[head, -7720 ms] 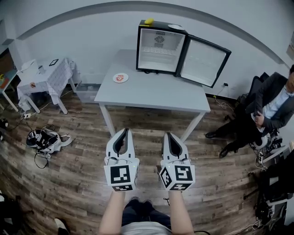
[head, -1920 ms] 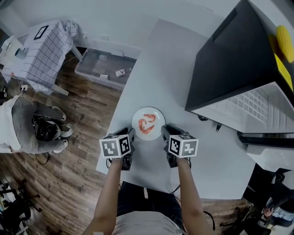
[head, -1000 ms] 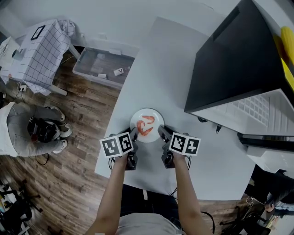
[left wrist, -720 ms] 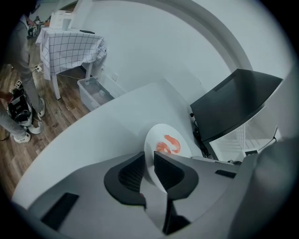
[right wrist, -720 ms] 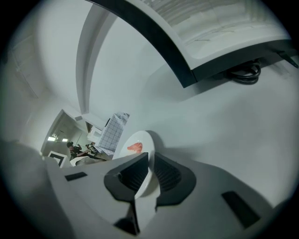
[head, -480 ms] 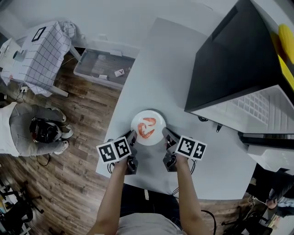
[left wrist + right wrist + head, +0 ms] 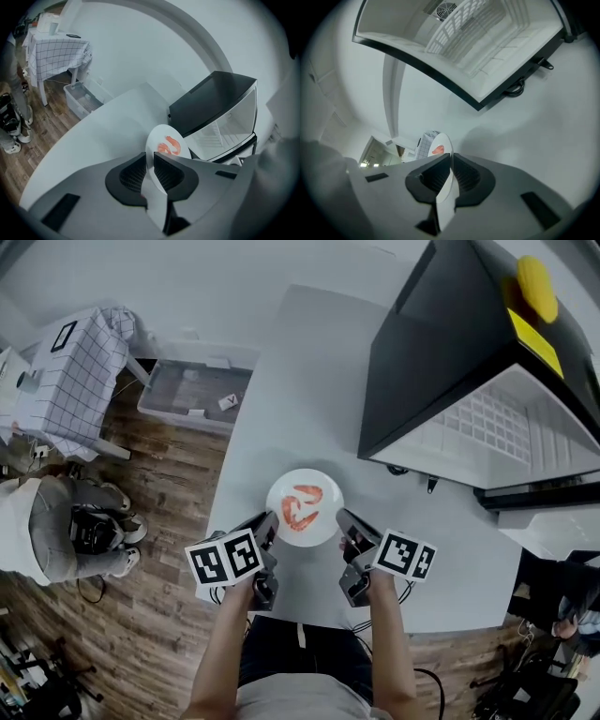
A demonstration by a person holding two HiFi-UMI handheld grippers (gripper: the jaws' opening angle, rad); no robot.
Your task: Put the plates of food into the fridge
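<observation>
A white plate (image 7: pixel 305 507) with orange-red food on it is held between my two grippers, a little above the grey table (image 7: pixel 300 371). My left gripper (image 7: pixel 269 522) has just been closing and is shut on the plate's left rim. My right gripper (image 7: pixel 345 519) has also just been closing and is shut on the right rim. The left gripper view shows the plate (image 7: pixel 167 143) edge-on between the left gripper's (image 7: pixel 150 164) pads. In the right gripper view the plate's rim (image 7: pixel 441 140) sits between the right gripper's (image 7: pixel 451 166) pads. The black fridge (image 7: pixel 450 381) stands open ahead to the right, its white inside (image 7: pixel 464 37) showing.
A yellow object (image 7: pixel 536 289) lies on the fridge top. The fridge door (image 7: pixel 553 491) hangs open at the right. On the wooden floor to the left are a clear plastic bin (image 7: pixel 192 395), a small table with a checked cloth (image 7: pixel 70 376) and dark gear (image 7: pixel 94 526).
Both grippers have risen with the plate, which has left the table. The cubes have spread slightly apart, and the head view has swung so that more of the fridge's inside shows.
</observation>
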